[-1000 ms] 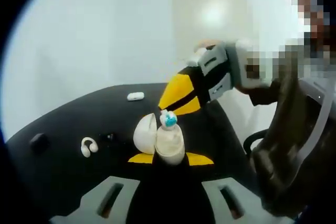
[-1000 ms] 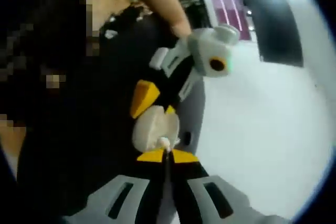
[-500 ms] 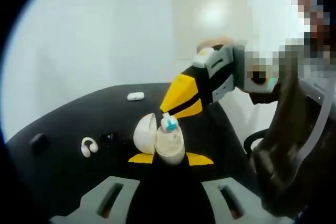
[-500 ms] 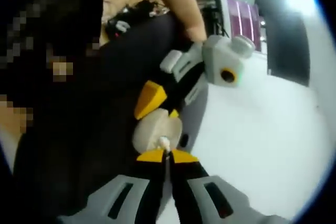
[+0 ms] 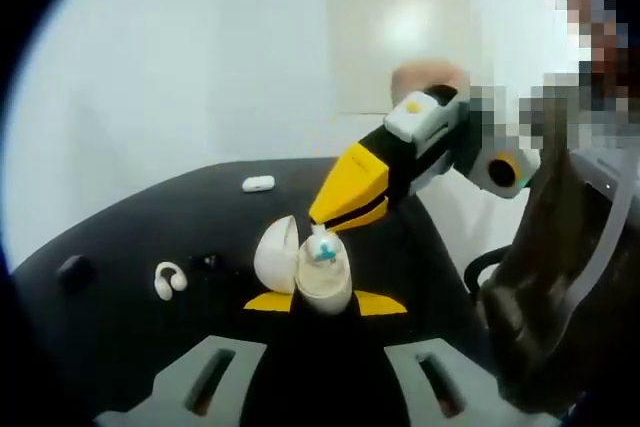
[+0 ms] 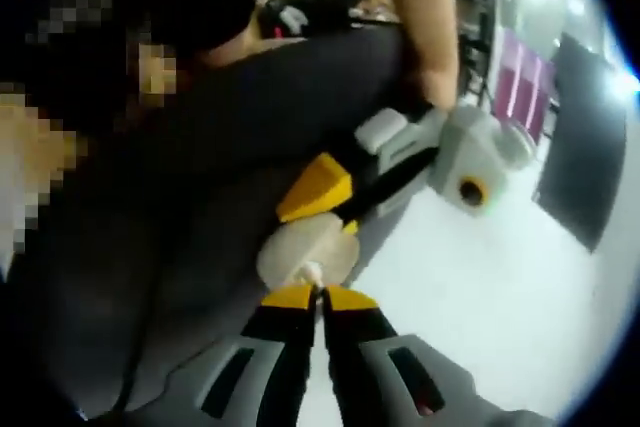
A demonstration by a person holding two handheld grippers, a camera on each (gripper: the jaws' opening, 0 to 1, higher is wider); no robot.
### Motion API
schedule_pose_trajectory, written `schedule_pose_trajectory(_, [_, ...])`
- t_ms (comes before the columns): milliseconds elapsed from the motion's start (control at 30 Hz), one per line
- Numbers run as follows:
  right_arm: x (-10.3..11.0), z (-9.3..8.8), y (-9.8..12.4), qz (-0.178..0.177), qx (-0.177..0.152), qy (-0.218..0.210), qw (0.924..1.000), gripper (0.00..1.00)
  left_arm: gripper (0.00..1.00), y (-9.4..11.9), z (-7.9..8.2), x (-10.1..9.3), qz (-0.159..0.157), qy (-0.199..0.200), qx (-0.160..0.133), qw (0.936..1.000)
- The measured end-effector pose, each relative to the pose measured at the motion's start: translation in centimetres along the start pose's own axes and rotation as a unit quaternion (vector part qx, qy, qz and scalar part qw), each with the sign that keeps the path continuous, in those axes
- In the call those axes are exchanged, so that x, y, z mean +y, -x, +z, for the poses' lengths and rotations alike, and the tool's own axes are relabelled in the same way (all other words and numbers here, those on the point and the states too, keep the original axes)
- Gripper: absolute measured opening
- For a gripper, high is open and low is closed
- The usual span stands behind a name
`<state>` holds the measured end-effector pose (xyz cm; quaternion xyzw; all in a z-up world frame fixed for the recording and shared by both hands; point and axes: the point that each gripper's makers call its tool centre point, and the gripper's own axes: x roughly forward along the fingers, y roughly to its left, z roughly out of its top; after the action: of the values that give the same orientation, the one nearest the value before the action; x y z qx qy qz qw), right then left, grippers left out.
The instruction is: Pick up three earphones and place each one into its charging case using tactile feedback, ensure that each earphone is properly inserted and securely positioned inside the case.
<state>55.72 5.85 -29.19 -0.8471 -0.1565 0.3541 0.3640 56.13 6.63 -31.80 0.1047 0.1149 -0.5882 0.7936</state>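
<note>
1. In the left gripper view the left gripper has its yellow-tipped jaws closed against the sides of an open charging case, which sits at lower centre of the frame
2. The case stands upright, its lid swung open to the left and its mouth facing the top of the frame
3. The right gripper comes in from the upper right, its long axis slanting down-left, and its tips meet on an earphone with a blue-green part, at the case mouth
4. In the right gripper view the right gripper shows its jaws drawn nearly together with only a thin gap, a small pale earphone pinched at the tips at centre frame
5. There the case lies just above the tips, with the left gripper reaching in from the right
6. On the black table a white loop-shaped earphone lies at lower left, well apart from the case, and a small white case lies further back, left of centre, its long axis across the frame
</note>
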Motion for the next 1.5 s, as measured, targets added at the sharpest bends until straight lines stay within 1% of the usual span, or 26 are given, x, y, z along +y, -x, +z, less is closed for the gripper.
schedule_pose_trajectory(100, [0.3,0.2,-0.2,0.014,-0.001,0.011,0.9998,0.06,0.17,0.0,0.0,0.0,0.000,0.000,0.000,1.0000])
schedule_pose_trajectory(167, [0.3,0.7,-0.3,0.023,-0.011,0.010,0.9996,0.06,0.17,0.0,0.0,0.0,0.000,0.000,-0.001,1.0000])
schedule_pose_trajectory(300, [0.4,0.4,-0.4,0.026,-0.004,0.009,0.9996,0.06,0.17,0.0,0.0,0.0,-0.001,0.000,0.000,1.0000])
schedule_pose_trajectory(433, [0.4,0.3,-0.4,0.028,-0.004,-0.002,0.9996,0.07,0.17,0.0,0.0,0.1,-0.001,0.000,0.000,1.0000])
schedule_pose_trajectory(633, [0.3,0.0,0.1,0.022,-0.011,-0.035,0.9991,0.12,0.17,-0.1,0.0,0.2,-0.001,0.002,0.001,1.0000])
schedule_pose_trajectory(767, [0.2,-0.3,1.2,0.015,-0.036,-0.097,0.9946,0.14,0.17,-0.1,0.0,0.3,0.001,0.002,0.001,1.0000])
schedule_pose_trajectory(833, [0.0,-0.5,1.9,0.010,-0.052,-0.132,0.9898,0.14,0.17,-0.1,0.0,0.3,0.001,0.002,0.001,1.0000])
schedule_pose_trajectory(900, [-0.2,-0.8,2.5,0.005,-0.073,-0.178,0.9813,0.14,0.17,-0.1,0.0,0.2,0.000,0.002,0.001,1.0000])
schedule_pose_trajectory(933, [-0.1,-1.1,2.7,0.005,-0.085,-0.209,0.9742,0.14,0.17,-0.1,0.0,0.2,0.000,0.002,0.001,1.0000])
schedule_pose_trajectory(967, [-0.2,-1.4,2.7,0.004,-0.094,-0.231,0.9683,0.14,0.17,-0.1,0.0,0.2,0.000,0.003,0.001,1.0000])
schedule_pose_trajectory(1000, [-0.3,-2.0,2.8,0.000,-0.106,-0.267,0.9579,0.14,0.17,-0.1,0.0,0.2,0.000,0.002,0.001,1.0000])
schedule_pose_trajectory(1033, [-0.2,-2.8,2.7,-0.002,-0.124,-0.319,0.9396,0.14,0.17,-0.1,-0.1,0.2,0.000,0.002,0.000,1.0000])
schedule_pose_trajectory(1067, [0.0,-3.3,2.5,0.000,-0.139,-0.359,0.9230,0.15,0.17,-0.1,-0.1,0.1,0.001,0.002,0.000,1.0000])
schedule_pose_trajectory(1100, [0.2,-3.4,2.3,0.003,-0.164,-0.407,0.8986,0.16,0.17,0.0,-0.1,0.1,0.001,0.002,0.000,1.0000])
schedule_pose_trajectory(1133, [0.4,-3.4,2.1,0.012,-0.195,-0.454,0.8692,0.16,0.17,0.0,-0.1,0.1,0.001,0.001,0.000,1.0000])
schedule_pose_trajectory(1167, [0.7,-3.0,2.0,0.026,-0.232,-0.494,0.8377,0.16,0.17,0.0,-0.1,0.1,0.001,0.002,0.000,1.0000])
schedule_pose_trajectory(1200, [1.0,-2.9,1.8,0.034,-0.265,-0.534,0.8023,0.16,0.17,0.0,-0.1,0.1,0.001,0.001,0.000,1.0000])
schedule_pose_trajectory(1233, [1.3,-2.9,1.6,0.045,-0.291,-0.565,0.7707,0.16,0.17,0.0,-0.1,0.1,0.001,0.002,0.000,1.0000])
schedule_pose_trajectory(1267, [1.8,-3.1,1.3,0.056,-0.308,-0.601,0.7350,0.18,0.17,0.0,-0.1,0.1,0.000,0.002,0.000,1.0000])
schedule_pose_trajectory(1300, [2.0,-3.3,0.9,0.059,-0.321,-0.632,0.7029,0.19,0.17,0.0,-0.1,0.1,0.001,0.002,0.000,1.0000])
schedule_pose_trajectory(1333, [2.2,-3.7,0.5,0.057,-0.337,-0.663,0.6665,0.19,0.17,0.1,-0.1,0.1,0.000,0.001,0.000,1.0000])
schedule_pose_trajectory(1367, [2.1,-3.8,0.4,0.056,-0.348,-0.675,0.6476,0.19,0.17,0.1,-0.1,0.1,0.000,0.001,0.000,1.0000])
schedule_pose_trajectory(1433, [2.0,-3.5,0.5,0.069,-0.387,-0.702,0.5935,0.19,0.17,0.1,-0.1,0.1,-0.001,0.002,0.000,1.0000])
schedule_pose_trajectory(1467, [2.0,-3.5,0.5,0.073,-0.399,-0.713,0.5718,0.20,0.17,0.1,-0.1,0.1,-0.001,0.002,0.000,1.0000])
schedule_pose_trajectory(1500, [1.9,-3.4,0.4,0.077,-0.408,-0.717,0.5604,0.21,0.17,0.1,-0.1,0.1,-0.001,0.003,-0.001,1.0000])
